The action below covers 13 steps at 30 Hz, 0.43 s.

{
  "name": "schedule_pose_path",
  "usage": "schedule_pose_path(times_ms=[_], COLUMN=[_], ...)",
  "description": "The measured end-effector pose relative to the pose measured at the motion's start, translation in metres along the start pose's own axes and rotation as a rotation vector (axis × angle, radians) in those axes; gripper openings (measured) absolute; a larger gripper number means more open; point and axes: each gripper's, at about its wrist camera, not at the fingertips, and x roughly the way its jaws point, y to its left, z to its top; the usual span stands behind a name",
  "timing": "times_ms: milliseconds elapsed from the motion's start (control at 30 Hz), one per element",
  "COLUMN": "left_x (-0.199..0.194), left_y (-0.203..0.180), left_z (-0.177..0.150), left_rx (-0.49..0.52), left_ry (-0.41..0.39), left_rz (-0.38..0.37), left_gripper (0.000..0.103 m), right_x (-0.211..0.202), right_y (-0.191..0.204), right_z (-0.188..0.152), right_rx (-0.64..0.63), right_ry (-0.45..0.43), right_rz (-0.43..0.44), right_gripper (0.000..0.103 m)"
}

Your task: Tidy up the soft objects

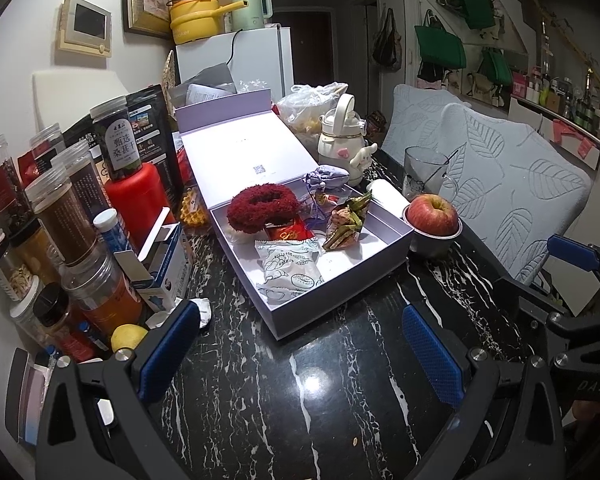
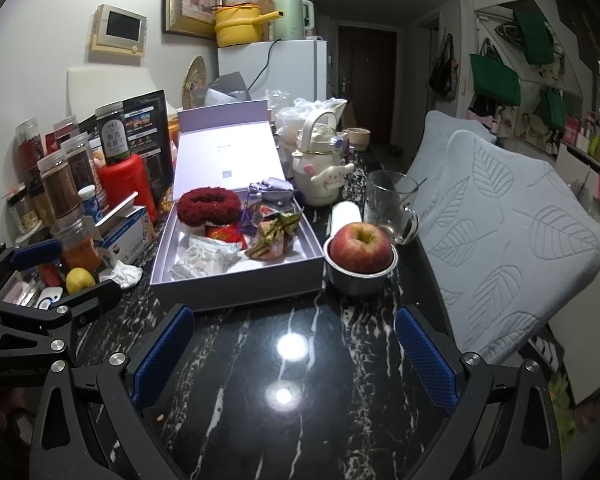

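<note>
An open lavender box (image 1: 340,308) (image 2: 236,292) sits on the black marble table with its lid folded back. Inside lie a red fuzzy scrunchie (image 1: 260,208) (image 2: 208,206), a lavender cloth pouch (image 1: 326,178) (image 2: 270,188), a red packet (image 1: 288,234), a white printed packet (image 1: 290,268) (image 2: 204,258) and a green-gold wrapped bundle (image 1: 346,224) (image 2: 276,234). My left gripper (image 1: 300,344) hovers open over the bare table just in front of the box. Beside it my right gripper (image 2: 296,348) is open too, holding nothing.
A red apple in a metal bowl (image 1: 432,214) (image 2: 360,246), a glass mug (image 2: 386,204) and a white kettle-shaped bottle (image 2: 320,168) stand right of the box. Jars (image 1: 64,208), a small carton and a lemon (image 2: 80,280) crowd the left. A leaf-patterned chair (image 2: 520,240) borders the table's right.
</note>
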Motion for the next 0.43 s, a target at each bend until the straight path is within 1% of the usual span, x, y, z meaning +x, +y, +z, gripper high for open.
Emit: schedule_pose_path(times_ms=[433], left_x=[0.0009], left_y=[0.0042], left_z=[-0.0043], left_rx=[-0.008], left_ry=[0.018], left_rz=[0.002], left_gripper=[0.103], right_x=[-0.0002], right_y=[0.0051], right_z=[-0.0017], right_rx=[0.001], right_ry=[0.014], right_rz=[0.011], right_gripper=[0.102])
